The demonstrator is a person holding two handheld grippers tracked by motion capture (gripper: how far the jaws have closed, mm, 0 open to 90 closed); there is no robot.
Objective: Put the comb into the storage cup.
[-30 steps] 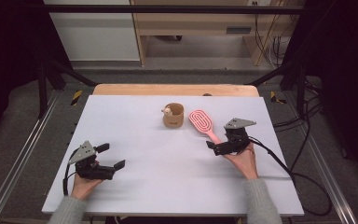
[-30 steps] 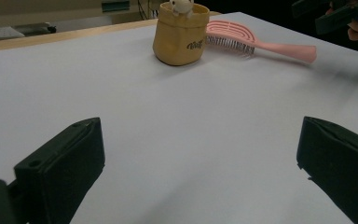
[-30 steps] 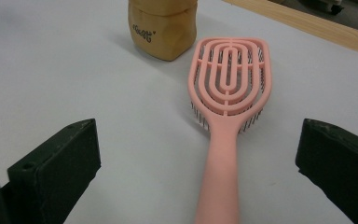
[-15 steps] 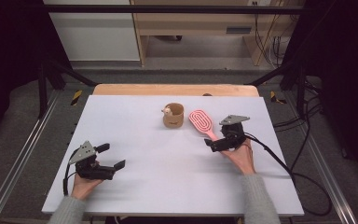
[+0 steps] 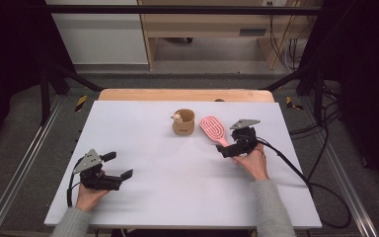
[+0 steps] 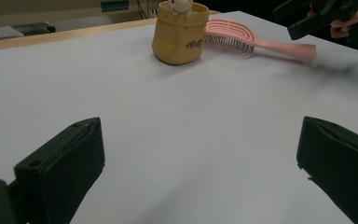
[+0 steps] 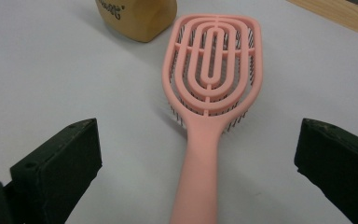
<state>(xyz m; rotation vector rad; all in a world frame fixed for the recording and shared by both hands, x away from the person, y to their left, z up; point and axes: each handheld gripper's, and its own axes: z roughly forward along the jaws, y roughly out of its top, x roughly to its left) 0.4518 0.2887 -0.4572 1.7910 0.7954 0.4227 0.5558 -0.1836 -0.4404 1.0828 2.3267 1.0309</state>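
Since the earlier frames, our right gripper [image 5: 225, 150] has advanced up the table to the handle end of the brush [image 5: 213, 130], while our left gripper [image 5: 118, 166] has stayed where it was near the front left edge. We see the pink brush [image 7: 209, 79] lying flat on the white table [image 5: 143, 133], bristles down, head toward the far edge and handle toward us, right of centre. Our right jaws stand wide apart, one on each side of the handle, not touching it. Just left of the brush head stands the tan cup [image 5: 183, 122] with a small figure in its mouth. Our left jaws are also apart, over bare table, well away from cup [image 6: 180, 31] and brush [image 6: 256, 38].
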